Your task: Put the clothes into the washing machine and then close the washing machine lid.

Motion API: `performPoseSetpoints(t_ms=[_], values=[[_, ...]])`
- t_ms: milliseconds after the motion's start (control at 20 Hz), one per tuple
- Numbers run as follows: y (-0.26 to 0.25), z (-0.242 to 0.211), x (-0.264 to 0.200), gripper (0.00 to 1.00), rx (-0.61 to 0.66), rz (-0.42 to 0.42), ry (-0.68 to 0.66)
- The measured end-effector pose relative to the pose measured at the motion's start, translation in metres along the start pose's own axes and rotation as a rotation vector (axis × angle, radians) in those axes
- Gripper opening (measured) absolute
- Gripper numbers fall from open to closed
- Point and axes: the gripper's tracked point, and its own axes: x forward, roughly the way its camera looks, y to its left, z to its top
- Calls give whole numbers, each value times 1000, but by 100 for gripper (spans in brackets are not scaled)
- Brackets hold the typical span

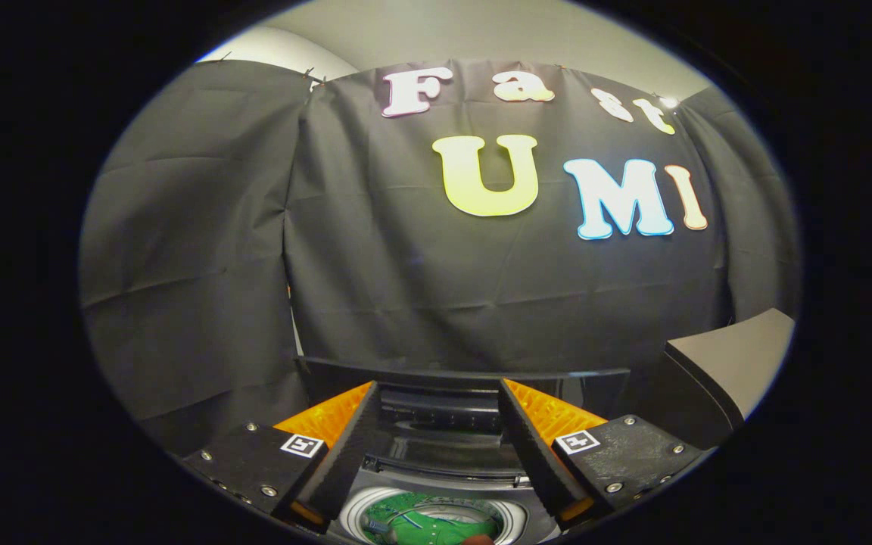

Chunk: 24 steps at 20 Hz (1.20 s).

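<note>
Hovering above the washing machine (436,462), the gripper (436,412) has its two fingers spread apart, and nothing is between them. Green clothes (425,522) lie inside the round drum (508,518), which shows low between the bases of the fingers. Just ahead of the fingertips stands the raised lid (466,375) of the machine, at its back edge, so the machine is not closed. To the right of the machine a dark box (731,363) stands near the black cloth wall (375,250).
</note>
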Motion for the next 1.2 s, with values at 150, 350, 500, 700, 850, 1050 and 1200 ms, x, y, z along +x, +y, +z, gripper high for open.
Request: performPoseSetpoints(t_ms=[150,350,500,700,850,1050,1200], values=[[-2,10,15,96,21,-20,6],[2,18,44,96,19,-18,42],[1,18,64,96,34,-40,76],[-5,13,92,96,64,-72,152],[-8,5,108,96,68,-89,214],[-10,-14,119,96,106,-114,310],[-12,-25,119,96,54,-129,351]])
